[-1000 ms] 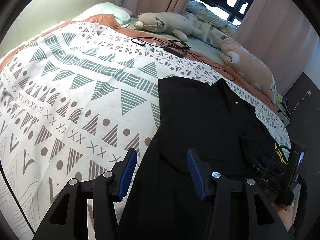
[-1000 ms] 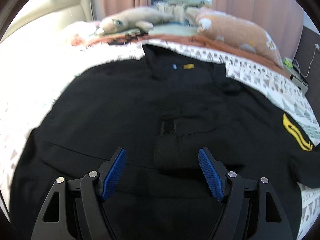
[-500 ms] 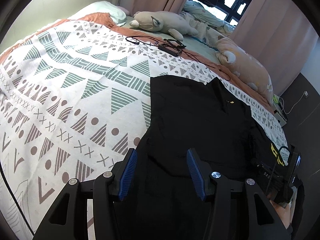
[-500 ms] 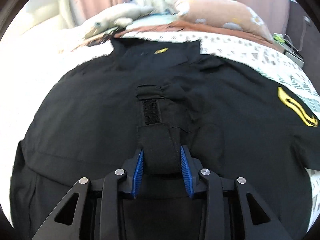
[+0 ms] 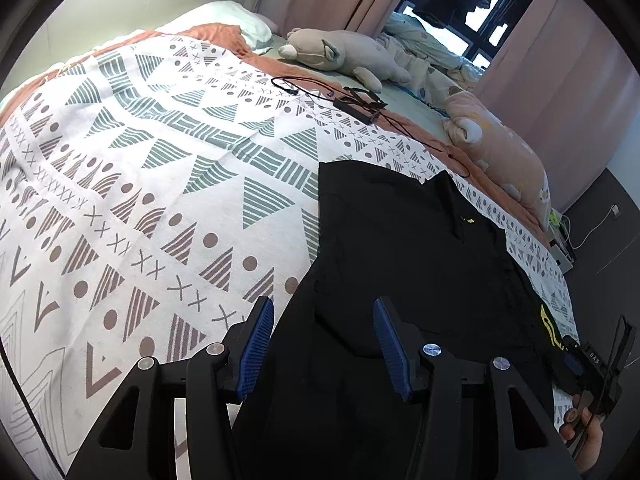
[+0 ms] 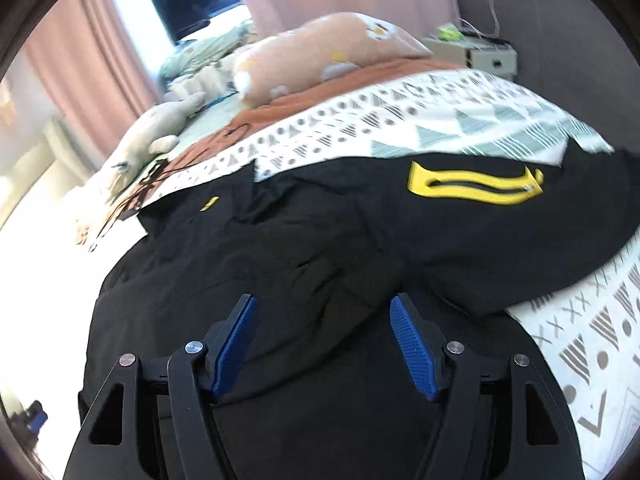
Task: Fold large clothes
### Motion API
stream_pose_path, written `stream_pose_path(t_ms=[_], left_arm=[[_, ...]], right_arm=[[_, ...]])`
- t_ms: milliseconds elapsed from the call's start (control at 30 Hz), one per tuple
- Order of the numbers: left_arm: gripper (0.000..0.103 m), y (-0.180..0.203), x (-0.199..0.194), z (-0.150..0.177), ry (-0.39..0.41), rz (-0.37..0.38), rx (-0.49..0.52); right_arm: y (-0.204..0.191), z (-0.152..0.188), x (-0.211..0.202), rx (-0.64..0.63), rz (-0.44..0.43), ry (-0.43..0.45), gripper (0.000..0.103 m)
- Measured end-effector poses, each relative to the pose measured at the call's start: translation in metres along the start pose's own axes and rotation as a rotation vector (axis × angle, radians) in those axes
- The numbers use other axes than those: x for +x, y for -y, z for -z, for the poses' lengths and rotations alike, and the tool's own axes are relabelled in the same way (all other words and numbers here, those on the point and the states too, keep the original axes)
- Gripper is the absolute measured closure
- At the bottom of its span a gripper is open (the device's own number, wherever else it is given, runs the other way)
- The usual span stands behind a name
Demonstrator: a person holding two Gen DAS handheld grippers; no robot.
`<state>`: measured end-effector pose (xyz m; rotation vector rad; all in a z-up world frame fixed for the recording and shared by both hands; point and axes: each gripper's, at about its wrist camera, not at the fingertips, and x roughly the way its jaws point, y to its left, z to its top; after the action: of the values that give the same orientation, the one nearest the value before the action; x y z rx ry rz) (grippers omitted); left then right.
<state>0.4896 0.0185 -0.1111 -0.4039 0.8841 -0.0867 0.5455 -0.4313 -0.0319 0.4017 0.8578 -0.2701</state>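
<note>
A large black jacket lies spread on the patterned bedspread. Its left sleeve is folded in over the body. In the right wrist view the jacket shows a yellow emblem on its right sleeve and a small yellow tag at the collar. My left gripper is open, above the jacket's left edge, holding nothing. My right gripper is open over the jacket's middle, empty. The right gripper also shows at the lower right of the left wrist view.
A grey plush toy and a peach plush pillow lie at the far side of the bed. A black charger with cables lies beyond the jacket. A white pillow is far left. A bedside box stands at the right.
My right gripper held a folded black sleeve cuff half a second ago; now it is open and has swung right toward the emblem sleeve. The left gripper stayed open and shifted slightly.
</note>
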Motion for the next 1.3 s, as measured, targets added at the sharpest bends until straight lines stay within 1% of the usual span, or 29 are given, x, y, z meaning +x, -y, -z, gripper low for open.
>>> stream_pose_path(t_ms=[67, 167, 200, 233, 267, 333, 467, 533, 567, 600, 667, 767, 800, 867, 900, 933, 967, 1000, 1033, 1067, 1133, 1300], left_arm=[[0.049, 0.000, 0.000, 0.001, 0.002, -0.010, 0.010], [0.049, 0.001, 0.001, 0.001, 0.001, -0.018, 0.016], [0.049, 0.001, 0.002, 0.001, 0.000, -0.019, 0.015], [0.049, 0.001, 0.003, 0.002, 0.000, -0.021, 0.015], [0.049, 0.001, 0.004, 0.001, 0.000, -0.023, 0.014], [0.049, 0.003, 0.006, 0.001, -0.001, -0.025, 0.016], [0.049, 0.007, 0.010, 0.002, -0.005, -0.032, 0.033], [0.049, 0.008, 0.010, 0.002, -0.005, -0.034, 0.040], [0.049, 0.008, 0.010, 0.002, -0.005, -0.037, 0.041], [0.049, 0.008, 0.010, 0.001, -0.005, -0.040, 0.039], [0.049, 0.007, 0.008, -0.002, 0.000, -0.036, 0.021], [0.049, 0.009, 0.000, -0.003, 0.011, -0.046, -0.002], [0.048, 0.011, -0.002, -0.003, 0.013, -0.045, -0.004], [0.045, 0.015, -0.006, -0.002, 0.010, -0.022, -0.012], [0.038, 0.020, -0.009, -0.001, 0.010, -0.004, -0.009], [0.029, 0.024, -0.012, 0.000, 0.016, 0.006, -0.002], [0.024, 0.028, -0.017, 0.001, 0.029, 0.013, 0.010], [0.014, 0.033, -0.021, 0.002, 0.043, 0.018, 0.021], [0.007, 0.038, -0.025, 0.003, 0.058, 0.025, 0.034], [0.005, 0.043, -0.029, 0.003, 0.069, 0.032, 0.044], [0.005, 0.051, -0.034, 0.005, 0.079, 0.054, 0.061], [0.005, 0.070, -0.036, 0.015, 0.075, 0.075, 0.117]], right_arm=[[0.007, -0.001, 0.002, 0.018, -0.009, -0.005, 0.034], [0.014, 0.000, 0.016, 0.048, -0.040, -0.041, 0.036], [0.015, 0.002, 0.023, 0.056, -0.050, -0.056, 0.041], [0.015, 0.004, 0.029, 0.057, -0.054, -0.070, 0.048], [0.016, 0.006, 0.038, 0.059, -0.056, -0.095, 0.051], [0.018, 0.009, 0.048, 0.070, -0.064, -0.117, 0.062], [0.028, 0.009, 0.075, 0.108, -0.045, -0.160, 0.067], [0.033, 0.010, 0.084, 0.123, -0.044, -0.176, 0.076], [0.034, 0.009, 0.085, 0.120, -0.035, -0.176, 0.079], [0.034, 0.008, 0.085, 0.118, -0.031, -0.180, 0.080], [0.034, 0.007, 0.083, 0.125, -0.052, -0.192, 0.081], [0.040, 0.006, 0.073, 0.180, -0.085, -0.204, 0.081], [0.043, 0.006, 0.065, 0.200, -0.095, -0.195, 0.078], [0.048, 0.006, 0.044, 0.208, -0.090, -0.167, 0.062], [0.049, 0.005, 0.034, 0.204, -0.086, -0.153, 0.046], [0.050, 0.003, 0.025, 0.199, -0.083, -0.139, 0.037], [0.054, 0.000, 0.011, 0.191, -0.085, -0.113, 0.037], [0.058, -0.003, 0.002, 0.189, -0.087, -0.095, 0.037], [0.063, -0.005, -0.008, 0.190, -0.087, -0.077, 0.037], [0.072, -0.005, -0.021, 0.195, -0.084, -0.051, 0.037], [0.089, -0.002, -0.037, 0.206, -0.066, -0.024, 0.036], [0.141, 0.009, -0.060, 0.307, -0.045, 0.020, 0.036]])
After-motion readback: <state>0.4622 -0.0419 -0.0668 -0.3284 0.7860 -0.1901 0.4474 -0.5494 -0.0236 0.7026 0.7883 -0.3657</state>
